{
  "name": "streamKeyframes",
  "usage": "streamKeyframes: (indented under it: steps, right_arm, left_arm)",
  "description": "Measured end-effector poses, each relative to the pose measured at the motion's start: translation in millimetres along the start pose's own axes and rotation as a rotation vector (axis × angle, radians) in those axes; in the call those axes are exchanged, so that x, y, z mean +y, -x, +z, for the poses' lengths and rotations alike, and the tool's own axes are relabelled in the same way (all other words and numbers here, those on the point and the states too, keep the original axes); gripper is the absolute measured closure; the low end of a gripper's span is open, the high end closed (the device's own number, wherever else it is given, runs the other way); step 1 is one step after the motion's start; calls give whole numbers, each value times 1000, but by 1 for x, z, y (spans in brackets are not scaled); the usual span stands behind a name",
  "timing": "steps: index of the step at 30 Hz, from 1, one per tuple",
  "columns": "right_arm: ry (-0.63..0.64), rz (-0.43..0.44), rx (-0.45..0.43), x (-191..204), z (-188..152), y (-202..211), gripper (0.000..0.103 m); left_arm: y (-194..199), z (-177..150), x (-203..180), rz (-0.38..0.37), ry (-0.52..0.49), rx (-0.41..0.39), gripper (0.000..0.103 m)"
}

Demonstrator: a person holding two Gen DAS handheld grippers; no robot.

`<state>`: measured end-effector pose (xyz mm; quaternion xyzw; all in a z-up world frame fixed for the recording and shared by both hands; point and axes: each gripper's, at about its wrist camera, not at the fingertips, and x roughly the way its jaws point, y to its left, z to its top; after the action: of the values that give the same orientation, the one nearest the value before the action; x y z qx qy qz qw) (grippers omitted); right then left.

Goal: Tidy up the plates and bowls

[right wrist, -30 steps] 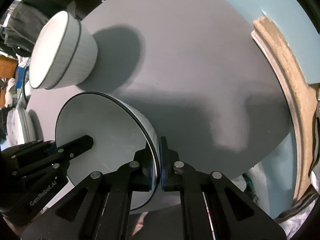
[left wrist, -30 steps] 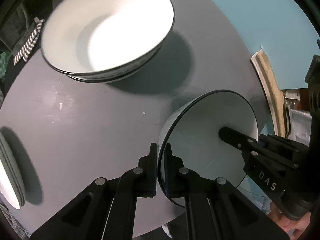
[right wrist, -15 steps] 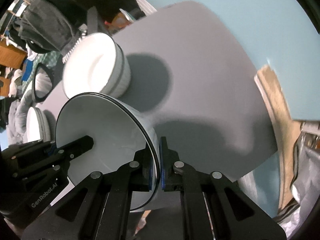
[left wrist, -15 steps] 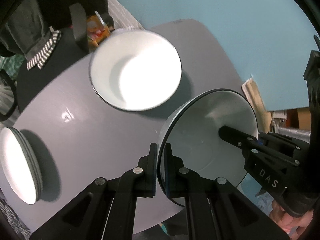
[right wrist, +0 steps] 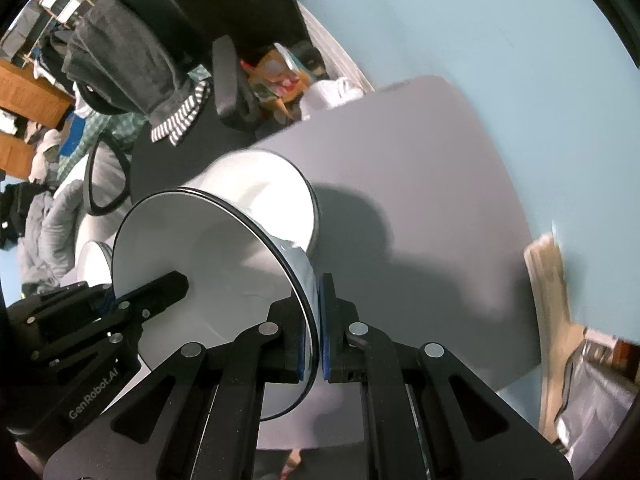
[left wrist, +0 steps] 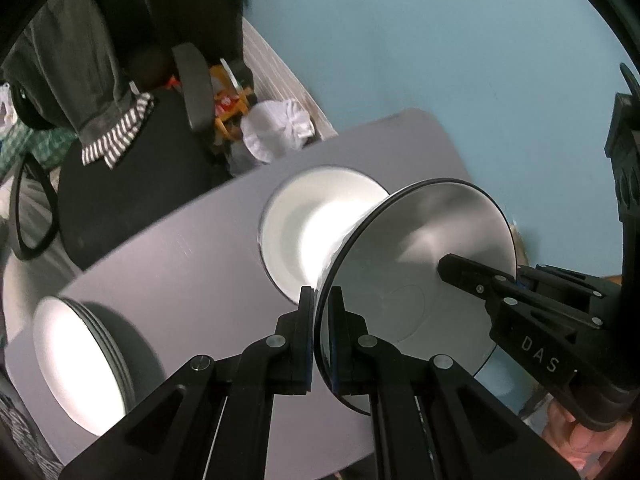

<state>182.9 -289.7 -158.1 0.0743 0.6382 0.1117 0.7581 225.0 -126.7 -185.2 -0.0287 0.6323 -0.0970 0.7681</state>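
A white bowl with a dark rim (left wrist: 420,280) is held in the air between both tongs. The left tongs (left wrist: 320,344) are clenched on the near part of its rim, one finger inside and one outside. The right tongs (right wrist: 316,332) are clenched on the opposite part of the rim in the same way. The bowl is tilted, so that its hollow faces each camera in turn.

Ahead of the tongs and below the carried bowl, a stack of bowls (left wrist: 316,232) stands on the grey desk (left wrist: 192,272). In the right wrist view, two dark rims, one inside the other, seem to show on it, so at least two bowls are judged to be nested already. To the left of the left tongs, near the desk's edge, a stack of plates (left wrist: 76,364) is seen; how many lie in it cannot be told.

No other loose crockery is visible on the desk. The plates therefore appear to be gathered, and the bowls nearly so. What is left, as far as can be judged, is for the carried bowl to be brought over the stack of bowls, levelled, lowered into it and released by both tongs.
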Motion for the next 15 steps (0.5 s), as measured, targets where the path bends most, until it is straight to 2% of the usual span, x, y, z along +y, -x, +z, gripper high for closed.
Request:
streamKeyframes:
  steps: [7,15]
  right_arm:
    - [-2,11,21,7,30,-14,97]
    - [-9,11,81,10,41,-35,97]
  left_arm:
    - [-12,24,13,27,5,-4,98]
    - [-34,34,26,46,11,33,98]
